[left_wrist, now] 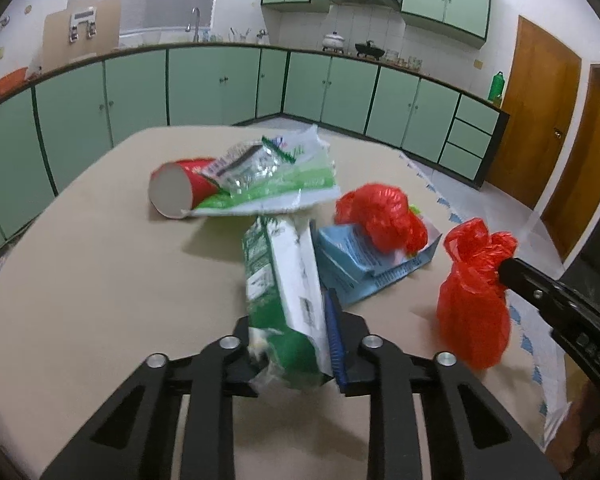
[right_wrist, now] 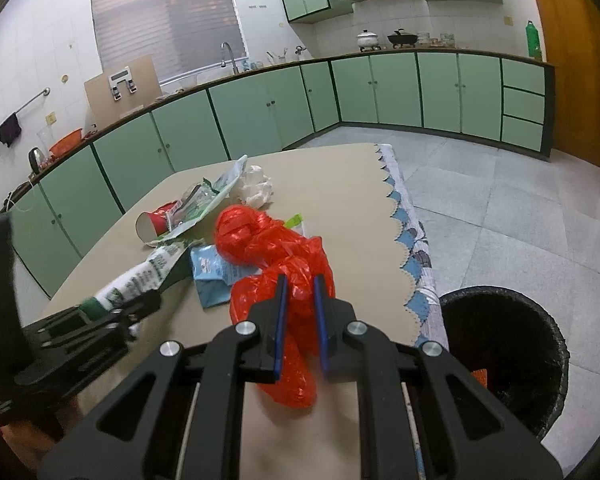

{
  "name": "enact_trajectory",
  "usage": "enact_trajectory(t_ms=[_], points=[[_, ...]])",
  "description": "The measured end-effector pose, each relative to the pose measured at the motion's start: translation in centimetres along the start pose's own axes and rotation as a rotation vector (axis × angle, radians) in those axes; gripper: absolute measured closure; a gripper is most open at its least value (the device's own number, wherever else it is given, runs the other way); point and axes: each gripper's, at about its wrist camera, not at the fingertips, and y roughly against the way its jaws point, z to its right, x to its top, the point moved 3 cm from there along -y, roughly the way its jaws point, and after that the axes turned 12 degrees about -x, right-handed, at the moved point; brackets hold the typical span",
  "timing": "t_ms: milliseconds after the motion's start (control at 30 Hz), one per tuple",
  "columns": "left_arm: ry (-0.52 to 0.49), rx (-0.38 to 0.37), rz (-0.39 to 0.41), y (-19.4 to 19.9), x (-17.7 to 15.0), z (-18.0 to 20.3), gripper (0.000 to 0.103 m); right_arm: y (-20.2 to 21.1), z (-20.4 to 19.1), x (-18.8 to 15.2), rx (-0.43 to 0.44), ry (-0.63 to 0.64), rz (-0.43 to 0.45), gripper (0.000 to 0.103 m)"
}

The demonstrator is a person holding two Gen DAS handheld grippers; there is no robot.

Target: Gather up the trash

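Near the table's [left_wrist: 80,240] front edge, the left gripper [left_wrist: 296,344] pinches a crinkled green-and-white plastic wrapper [left_wrist: 288,280]; toward the scalloped right edge, the right gripper [right_wrist: 300,320] clamps a glossy, knotted red plastic bag [right_wrist: 288,280], beside a flat blue packet [left_wrist: 352,260]

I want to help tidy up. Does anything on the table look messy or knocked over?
Yes. The red cup lies on its side, partly under a torn green wrapper. A crumpled tissue sits at the far end of the table, and a blue packet lies flat under a red bag.
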Motion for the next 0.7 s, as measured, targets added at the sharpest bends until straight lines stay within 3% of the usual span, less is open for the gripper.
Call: enact_trajectory(t_ms=[433,700], points=[[-0.016,-0.035,0.051,5.0,0.0,1.6,0.083,2.4,0.1,0.4,0.006,-0.004,0.031,0.091],[-0.075,-0.098,0.089,7.0,0.3,4.1,0.084,4.5,0.6,0.9,-0.001,-0.014,0.069,0.091]])
